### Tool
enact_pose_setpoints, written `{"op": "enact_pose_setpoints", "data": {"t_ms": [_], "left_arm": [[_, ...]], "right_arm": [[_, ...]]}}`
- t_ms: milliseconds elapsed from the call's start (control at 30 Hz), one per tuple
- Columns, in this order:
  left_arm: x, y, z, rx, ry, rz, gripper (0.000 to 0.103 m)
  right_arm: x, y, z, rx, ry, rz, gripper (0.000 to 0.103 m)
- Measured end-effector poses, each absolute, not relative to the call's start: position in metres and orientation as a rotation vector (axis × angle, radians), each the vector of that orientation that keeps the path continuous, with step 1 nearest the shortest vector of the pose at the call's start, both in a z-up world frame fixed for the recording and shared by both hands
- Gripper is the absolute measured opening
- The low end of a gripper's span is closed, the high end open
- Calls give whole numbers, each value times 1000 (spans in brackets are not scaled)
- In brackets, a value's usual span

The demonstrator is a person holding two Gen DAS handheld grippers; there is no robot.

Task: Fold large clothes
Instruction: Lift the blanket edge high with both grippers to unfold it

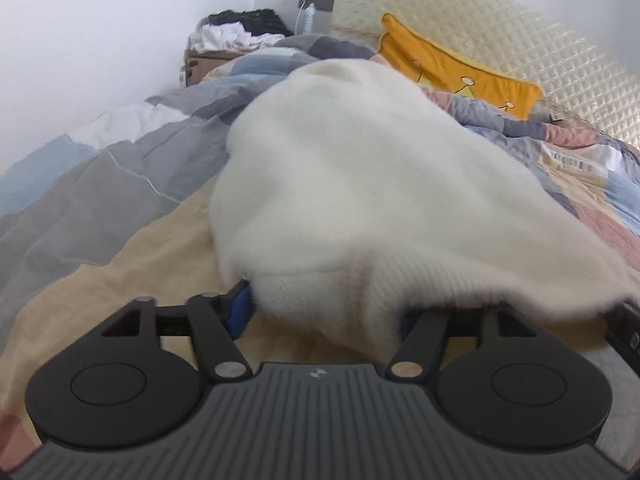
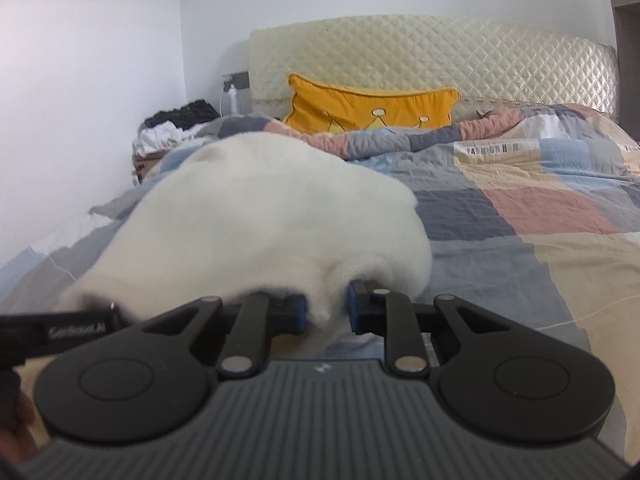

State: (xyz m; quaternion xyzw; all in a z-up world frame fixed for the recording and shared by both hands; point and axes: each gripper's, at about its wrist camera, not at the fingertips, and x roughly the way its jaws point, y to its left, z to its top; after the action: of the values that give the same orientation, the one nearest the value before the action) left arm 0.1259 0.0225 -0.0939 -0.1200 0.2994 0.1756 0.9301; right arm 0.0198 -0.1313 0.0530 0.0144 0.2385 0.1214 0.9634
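Both wrist views low, close over bed (image 1: pixel 120 248) — facing headboard (image 2: pixel 400 52), shared

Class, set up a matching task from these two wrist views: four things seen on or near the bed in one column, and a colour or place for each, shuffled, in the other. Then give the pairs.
Things:
1. sweater
2. cushion
3. headboard
4. pile of clothes

Descriptions:
A. orange-yellow, leaning against the headboard
B. cream, quilted in diamonds
C. white and fluffy, gripped at its near edge
D. black and white, heaped beside the bed by the wall

Pairs: 1-C, 2-A, 3-B, 4-D
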Motion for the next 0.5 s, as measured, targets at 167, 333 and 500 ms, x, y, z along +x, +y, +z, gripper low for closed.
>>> {"op": "enact_pose_setpoints", "data": {"t_ms": [167,333,500], "left_arm": [[119,26,-85,-251,553,321,26],[90,24,-40,-165,402,274,21],[76,36,16,-193,325,221,17]], "right_arm": [[25,-132,44,14,494,207,23],[10,-133,78,50,359,204,22],[10,-129,116,-32,268,225,21]]}}
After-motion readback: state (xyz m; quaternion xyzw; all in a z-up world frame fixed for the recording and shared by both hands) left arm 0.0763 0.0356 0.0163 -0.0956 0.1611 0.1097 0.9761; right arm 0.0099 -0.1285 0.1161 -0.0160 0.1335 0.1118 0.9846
